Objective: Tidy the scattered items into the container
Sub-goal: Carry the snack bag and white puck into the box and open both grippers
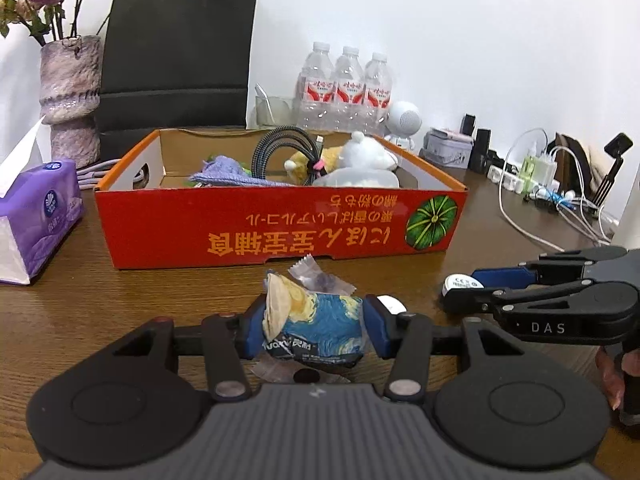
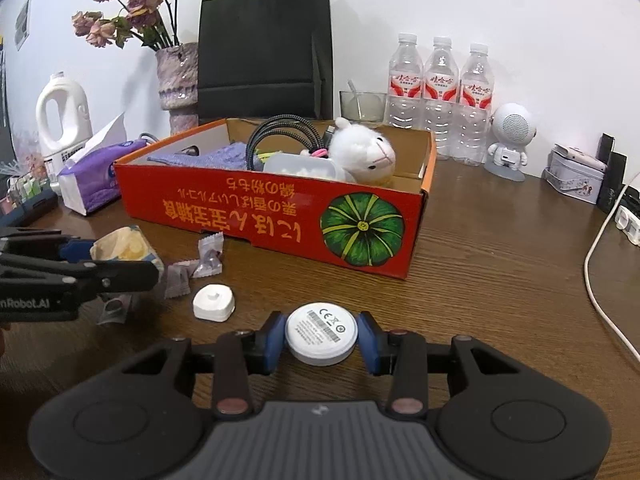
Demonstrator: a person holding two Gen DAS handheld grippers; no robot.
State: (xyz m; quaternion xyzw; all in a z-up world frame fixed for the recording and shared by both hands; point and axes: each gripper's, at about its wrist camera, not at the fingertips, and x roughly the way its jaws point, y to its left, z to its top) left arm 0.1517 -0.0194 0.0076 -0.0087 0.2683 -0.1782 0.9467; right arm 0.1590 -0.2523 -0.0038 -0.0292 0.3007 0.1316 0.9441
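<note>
My left gripper (image 1: 314, 330) is shut on a blue and yellow tissue pack (image 1: 316, 326), low over the table in front of the red cardboard box (image 1: 280, 228). My right gripper (image 2: 321, 338) is shut on a round white disc (image 2: 321, 334); it shows in the left wrist view (image 1: 460, 283) too. The red box (image 2: 280, 216) holds a coiled cable (image 2: 280, 132), a white plush sheep (image 2: 364, 152), a purple cloth (image 2: 224, 156) and a clear container (image 2: 300, 166). Loose on the table lie candy wrappers (image 2: 210, 256) and a white square charger (image 2: 214, 303). The left gripper (image 2: 116, 264) shows at left.
Behind the box stand a black paper bag (image 2: 264, 48), a vase of dried flowers (image 2: 178, 80), three water bottles (image 2: 440, 92), a glass cup (image 2: 362, 106) and a white robot speaker (image 2: 508, 140). A purple tissue box (image 1: 36, 216) sits left; cables and chargers (image 1: 552, 188) lie right.
</note>
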